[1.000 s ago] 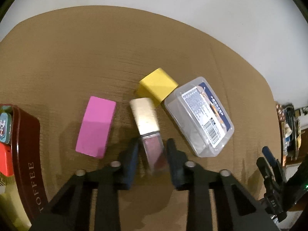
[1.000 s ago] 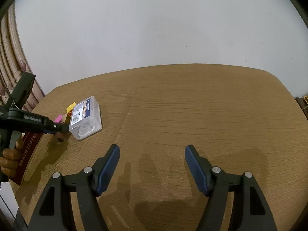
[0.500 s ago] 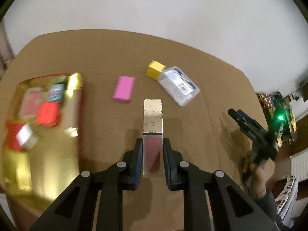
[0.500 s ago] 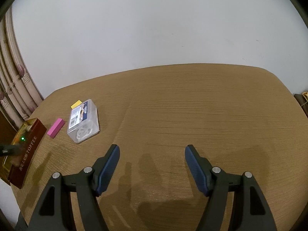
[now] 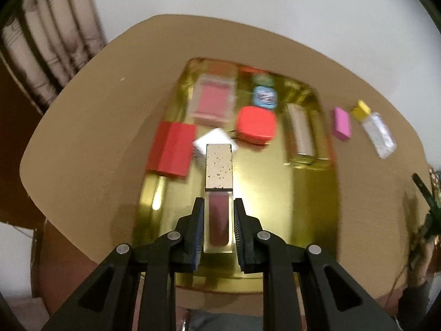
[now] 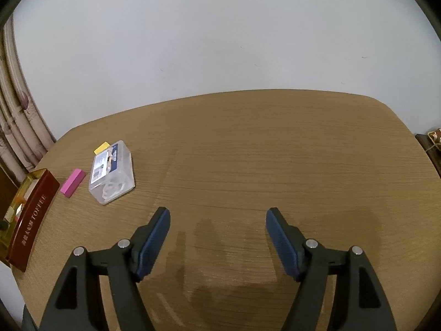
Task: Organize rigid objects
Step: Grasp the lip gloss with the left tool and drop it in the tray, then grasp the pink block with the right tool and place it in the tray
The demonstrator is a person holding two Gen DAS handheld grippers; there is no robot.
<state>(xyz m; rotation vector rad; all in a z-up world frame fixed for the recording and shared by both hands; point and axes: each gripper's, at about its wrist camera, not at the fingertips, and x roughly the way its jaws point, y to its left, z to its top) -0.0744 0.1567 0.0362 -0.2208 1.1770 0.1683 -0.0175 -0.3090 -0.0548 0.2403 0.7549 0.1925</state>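
Left hand-held gripper [image 5: 219,220] is clamped on the lip gloss tube [image 5: 219,190] at its clear lower body, gold cap sticking fwd, held above the gold tin [image 5: 308,193] w/ other small items inside. Tube looks light, stiff, prob. glass or hard plastic, so smooth and slippery; flat sides give the pads decent purchase, but a drop could crack it. Grip on the body, not the cap, seems right. Right hand-held gripper [image 6: 217,237] hangs over the desk [image 6: 275,151], fingers wide apart, nothing btw them.
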